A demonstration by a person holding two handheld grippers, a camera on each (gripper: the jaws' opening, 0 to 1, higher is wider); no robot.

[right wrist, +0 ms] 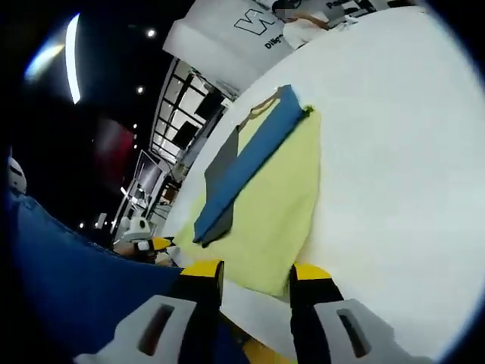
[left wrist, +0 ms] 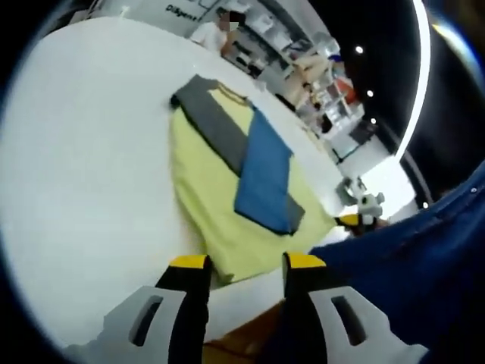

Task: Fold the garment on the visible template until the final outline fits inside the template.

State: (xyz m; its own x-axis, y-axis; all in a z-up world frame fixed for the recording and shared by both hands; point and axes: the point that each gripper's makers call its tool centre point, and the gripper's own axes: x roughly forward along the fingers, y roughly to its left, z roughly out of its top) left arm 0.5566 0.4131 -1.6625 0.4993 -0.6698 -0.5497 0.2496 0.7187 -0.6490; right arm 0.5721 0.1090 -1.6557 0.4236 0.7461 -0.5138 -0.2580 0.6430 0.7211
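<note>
Both grippers — left gripper (left wrist: pixel 246 269) and right gripper (right wrist: pixel 256 277) — hover with jaws parted, holding nothing, just short of the yellow garment (left wrist: pixel 204 197) lying folded on the white table (left wrist: pixel 83 152), blue-and-grey sleeves across it.

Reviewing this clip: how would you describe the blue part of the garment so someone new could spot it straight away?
On the white table lies a pale yellow garment, folded in on itself. Across its middle runs a long blue sleeve, laid diagonally beside a grey band. It is the only blue piece lying on the yellow cloth.
</note>
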